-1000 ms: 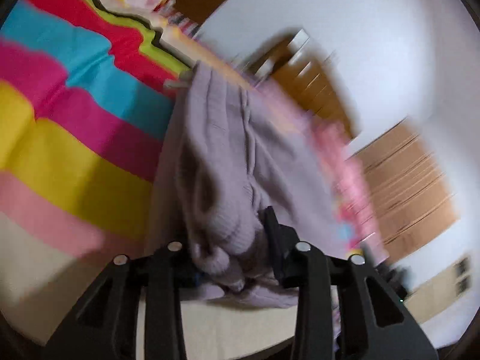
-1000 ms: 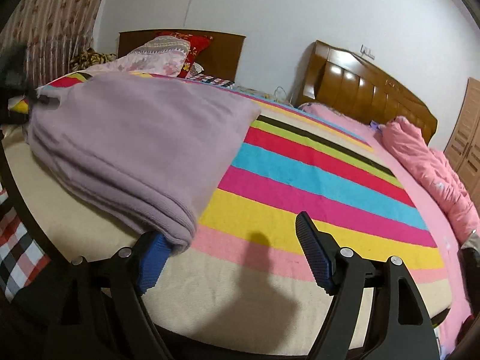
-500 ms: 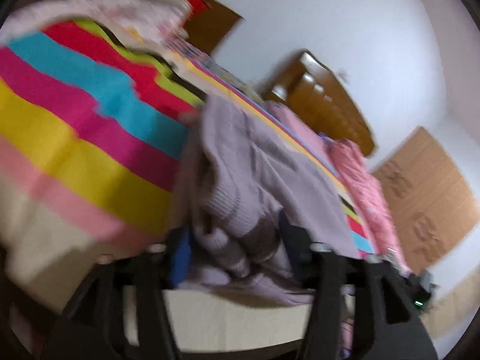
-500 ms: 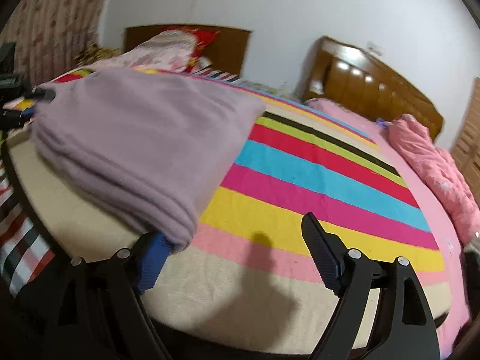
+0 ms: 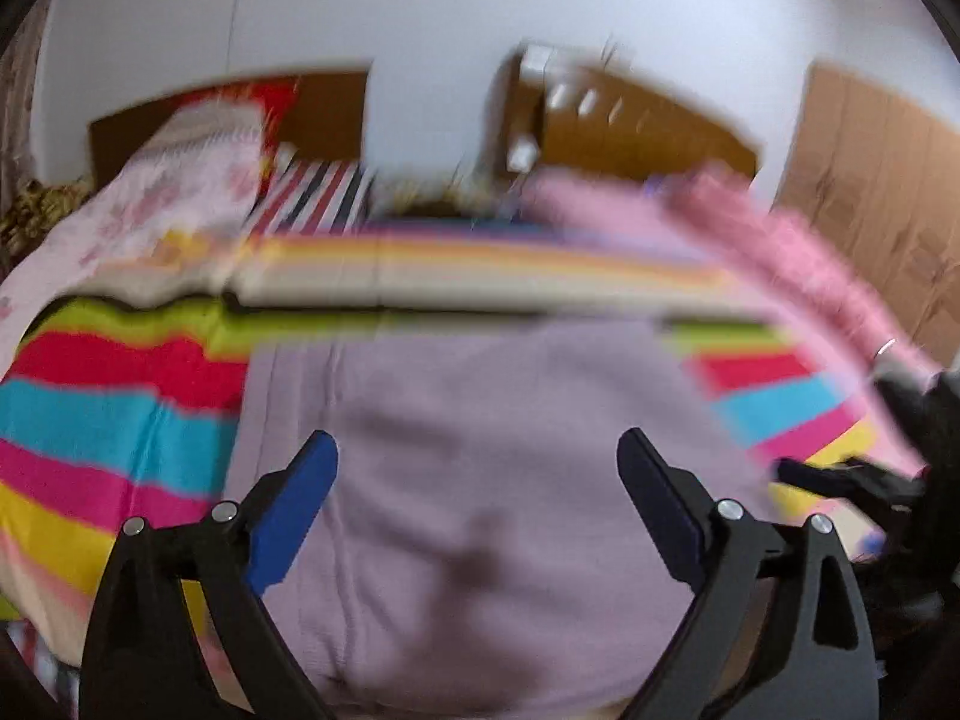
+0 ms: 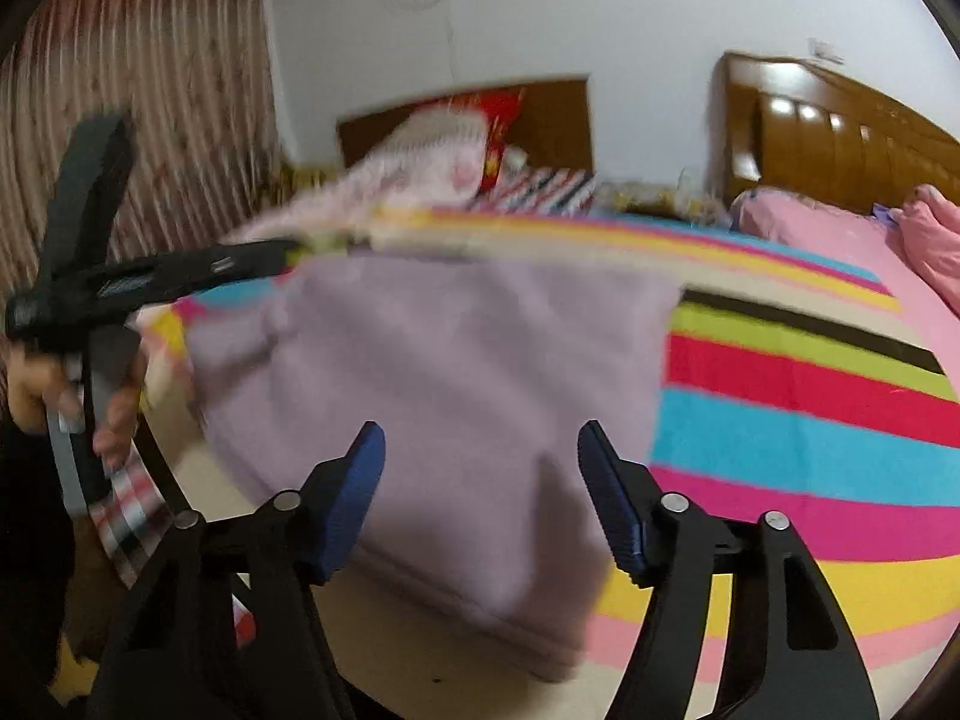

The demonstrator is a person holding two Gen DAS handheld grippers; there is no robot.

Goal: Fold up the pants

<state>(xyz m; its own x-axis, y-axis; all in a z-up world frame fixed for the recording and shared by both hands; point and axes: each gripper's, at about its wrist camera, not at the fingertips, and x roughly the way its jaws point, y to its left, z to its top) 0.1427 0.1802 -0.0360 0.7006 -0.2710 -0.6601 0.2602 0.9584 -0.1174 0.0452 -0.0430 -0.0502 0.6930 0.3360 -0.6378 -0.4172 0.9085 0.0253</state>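
The lilac pants (image 5: pixel 480 480) lie folded in a flat rectangle on the striped bed cover; they also show in the right wrist view (image 6: pixel 444 396). My left gripper (image 5: pixel 477 462) is open and empty, above the near part of the pants. My right gripper (image 6: pixel 480 450) is open and empty, over the pants' near right part. The left gripper also shows at the left of the right wrist view (image 6: pixel 258 264), at the pants' far left corner. Both views are blurred by motion.
The bed cover (image 6: pixel 810 396) has bright coloured stripes. A floral pillow (image 5: pixel 180 192) and red cushion lie at the head. A pink quilt (image 5: pixel 810 264) lies on the right. Two wooden headboards (image 6: pixel 840 144) stand against the white wall. A curtain (image 6: pixel 168 120) hangs on the left.
My left gripper has let go of the bunched pants and opened wide; the pants now lie flat. My right gripper has swung left over the pants and stays open.
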